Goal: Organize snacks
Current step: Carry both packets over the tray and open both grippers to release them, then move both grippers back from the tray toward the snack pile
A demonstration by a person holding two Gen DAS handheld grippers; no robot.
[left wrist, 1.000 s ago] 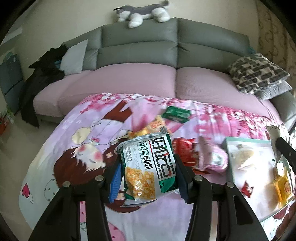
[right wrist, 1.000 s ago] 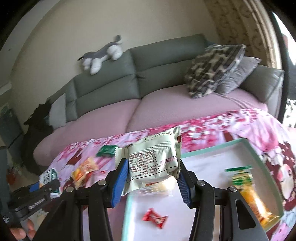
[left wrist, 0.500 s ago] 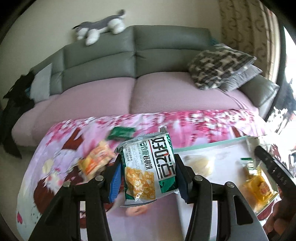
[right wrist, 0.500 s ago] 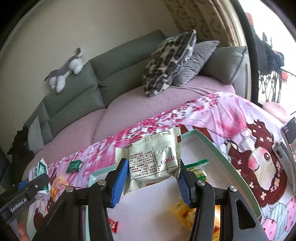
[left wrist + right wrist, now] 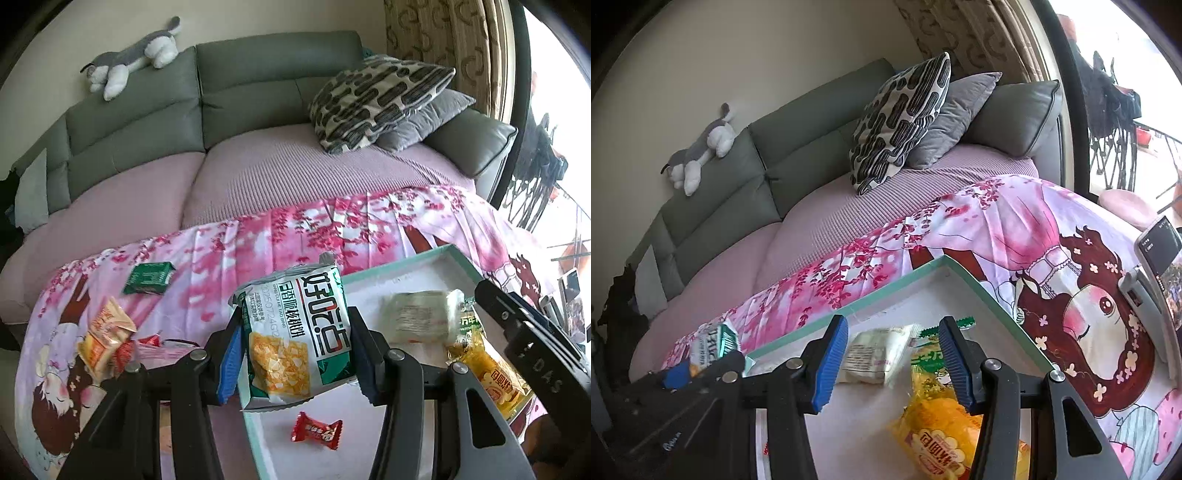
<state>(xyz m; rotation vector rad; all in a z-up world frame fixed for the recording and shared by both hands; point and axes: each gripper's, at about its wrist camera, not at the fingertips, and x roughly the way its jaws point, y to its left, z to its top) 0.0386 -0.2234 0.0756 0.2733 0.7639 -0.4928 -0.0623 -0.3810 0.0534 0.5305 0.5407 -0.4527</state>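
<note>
A: Green-and-white snack packet [image 5: 297,334] pinched upright in left gripper [image 5: 295,352], over near corner of white tray [image 5: 424,267].

B: Right gripper [image 5: 892,360] spread, empty, above tray. Pale packet [image 5: 873,354] lying flat inside, touching yellow packet [image 5: 936,424].

A: Red candy [image 5: 317,431] also inside. Green packet [image 5: 149,277] and orange packet [image 5: 105,334] out on pink cloth [image 5: 258,243].

Three snacks [image 5: 417,320] lie in the tray [image 5: 402,264], others left of it.
</note>
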